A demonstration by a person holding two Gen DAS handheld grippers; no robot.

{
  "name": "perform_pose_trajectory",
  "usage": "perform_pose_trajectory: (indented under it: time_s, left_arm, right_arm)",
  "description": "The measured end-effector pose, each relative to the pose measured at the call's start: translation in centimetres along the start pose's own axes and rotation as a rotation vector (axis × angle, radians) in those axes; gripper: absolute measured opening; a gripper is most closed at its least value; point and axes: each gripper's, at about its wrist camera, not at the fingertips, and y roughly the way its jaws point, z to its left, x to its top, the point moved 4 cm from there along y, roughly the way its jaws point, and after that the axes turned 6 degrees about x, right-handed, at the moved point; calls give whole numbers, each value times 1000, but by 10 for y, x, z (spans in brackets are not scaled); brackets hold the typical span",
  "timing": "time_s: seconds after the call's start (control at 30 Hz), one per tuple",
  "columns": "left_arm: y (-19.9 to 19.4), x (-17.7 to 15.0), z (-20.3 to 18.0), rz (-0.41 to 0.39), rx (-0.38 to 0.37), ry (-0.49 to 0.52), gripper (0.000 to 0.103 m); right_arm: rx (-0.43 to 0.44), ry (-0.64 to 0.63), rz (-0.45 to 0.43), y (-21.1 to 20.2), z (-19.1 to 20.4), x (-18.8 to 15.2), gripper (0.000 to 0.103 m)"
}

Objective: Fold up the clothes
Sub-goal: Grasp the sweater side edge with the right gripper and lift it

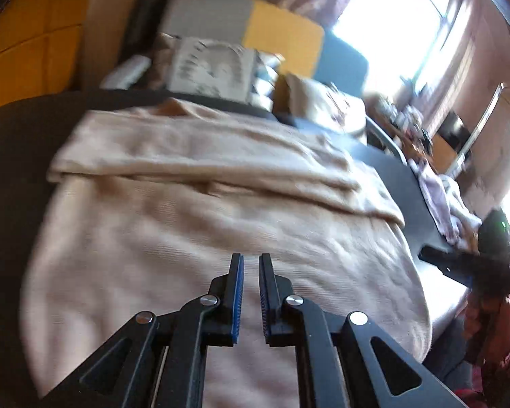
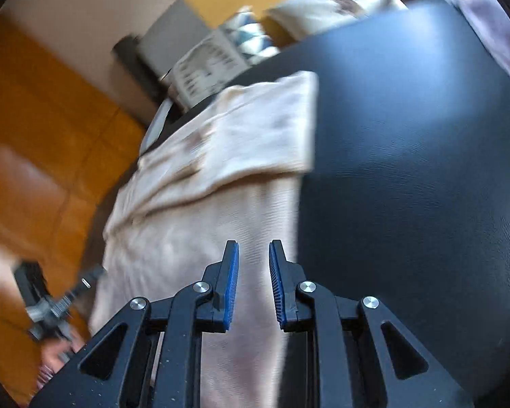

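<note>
Dark leather surface carries a beige knit garment, folded at its far end, under left gripper and right gripper, both jaws narrowly apart and empty

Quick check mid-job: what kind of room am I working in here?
Most likely a home living room: cushions on a colourful sofa, a curtained window, and a beige garment spread on a dark padded surface.
</note>
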Motion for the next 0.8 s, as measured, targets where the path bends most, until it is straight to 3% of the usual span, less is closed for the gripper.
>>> perform_pose_trajectory:
  time_s: [0.13, 0.2, 0.3, 0.43, 0.57, 0.8]
  left_arm:
    - [28, 3, -50, 62, -63, 17, 8]
    - [42, 4, -69, 83, -54, 50, 8]
    - [60, 0, -84, 117, -19, 102, 8]
    - [66, 0, -84, 103, -13, 99, 8]
    - [62, -2, -82, 103, -6, 98, 8]
    - [64, 6, -67, 97, -1, 44, 8]
  right_arm:
    - [65, 82, -8, 17, -21, 21, 20]
    - [82, 82, 11, 30, -23, 29, 28]
    - [108, 76, 19, 45, -22, 38, 28]
    - [105, 54, 40, 63, -17, 49, 27]
    - [43, -17, 53, 69, -13, 54, 9]
    - [36, 15, 27, 74, -25, 77, 8]
